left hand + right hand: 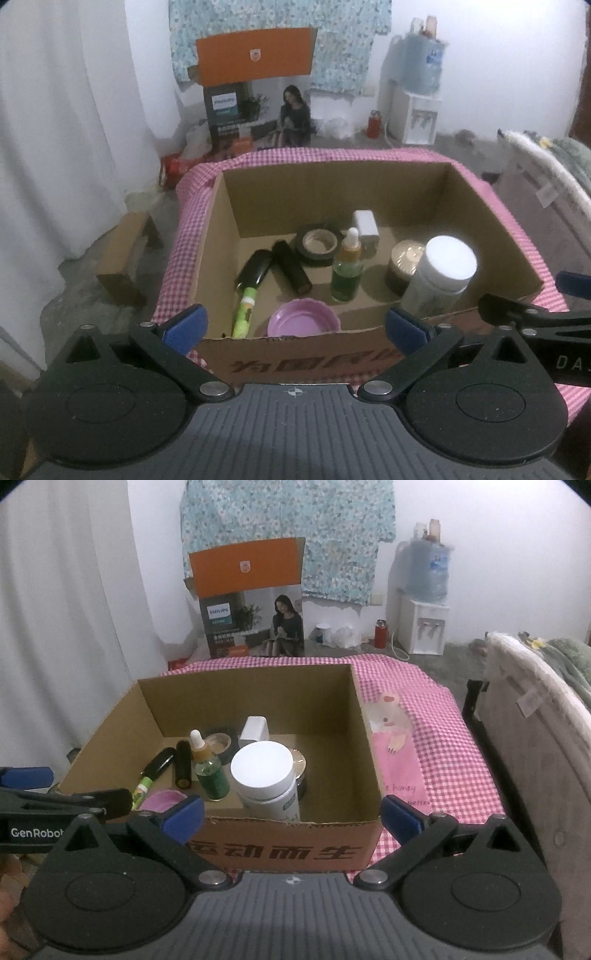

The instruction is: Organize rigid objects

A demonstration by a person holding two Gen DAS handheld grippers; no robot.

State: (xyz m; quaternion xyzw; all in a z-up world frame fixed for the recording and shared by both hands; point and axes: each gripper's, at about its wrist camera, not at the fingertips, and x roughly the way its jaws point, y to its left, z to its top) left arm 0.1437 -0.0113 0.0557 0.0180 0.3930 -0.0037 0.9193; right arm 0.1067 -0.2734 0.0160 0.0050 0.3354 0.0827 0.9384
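I am holding both grippers just in front of the box [369, 362], looking down into it. My left gripper [293, 326] is spread wide and holding nothing. My right gripper [291, 812] is spread wide too, and it is empty as well.

All the small things are sitting inside the box, past the near wall and lower than my fingers. The white jar [264, 779] is standing up closest to my right gripper, almost straight ahead of it. The green dropper bottle [347, 267] is standing just left of the jar. The purple lid [302, 322] is lying nearest my left gripper, tucked against the near wall. The green tube [244, 311] is lying beside it, its long side pointing away from me. Two black tubes [275, 267] are lying behind that, leaning toward each other. The tape roll [319, 243], the white plug [365, 223] and the gold tin [404, 260] are sitting farther back.

I think the near wall is the thing in my way. I would have to go up and over it to reach in. The jar and the bottle are close together, so my fingers could bump one while grabbing the other.
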